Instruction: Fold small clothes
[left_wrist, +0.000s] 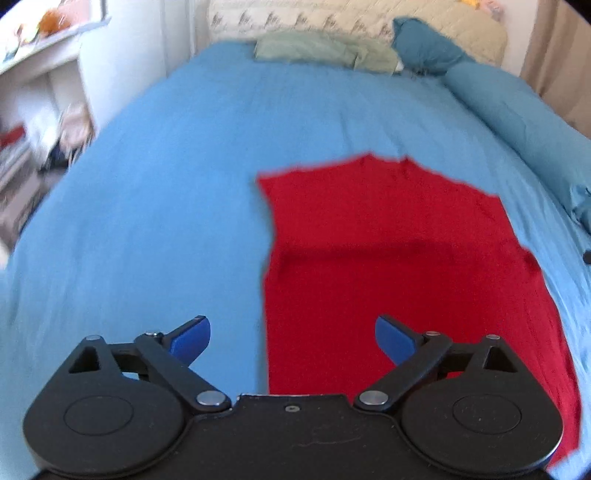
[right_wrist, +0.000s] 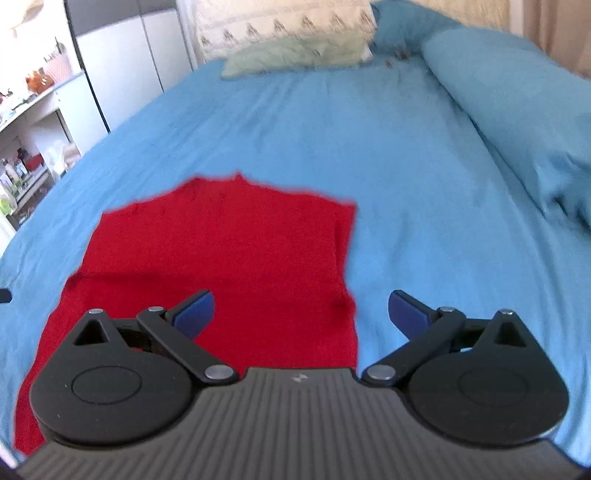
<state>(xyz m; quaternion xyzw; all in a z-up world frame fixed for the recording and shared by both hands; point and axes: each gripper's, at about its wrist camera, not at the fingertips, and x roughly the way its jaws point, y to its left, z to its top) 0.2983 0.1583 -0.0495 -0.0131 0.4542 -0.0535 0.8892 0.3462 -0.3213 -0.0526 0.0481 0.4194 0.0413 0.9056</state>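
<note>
Both tools agape over flat red knit garment (left_wrist: 399, 266)

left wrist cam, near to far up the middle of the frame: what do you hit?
left gripper, open → red garment lying flat → bare blue bedsheet → pale green pillow → cream quilted headboard.

The red garment (left_wrist: 406, 266) looks like soft matt knit cloth, and the blue bedsheet (left_wrist: 166, 203) is smooth matt cotton-ish fabric. Left hand-held gripper (left_wrist: 292, 336) is matt black plastic with shiny metal pivots; the right hand-held gripper (right_wrist: 301, 309) has a ribbed grey body.
</note>
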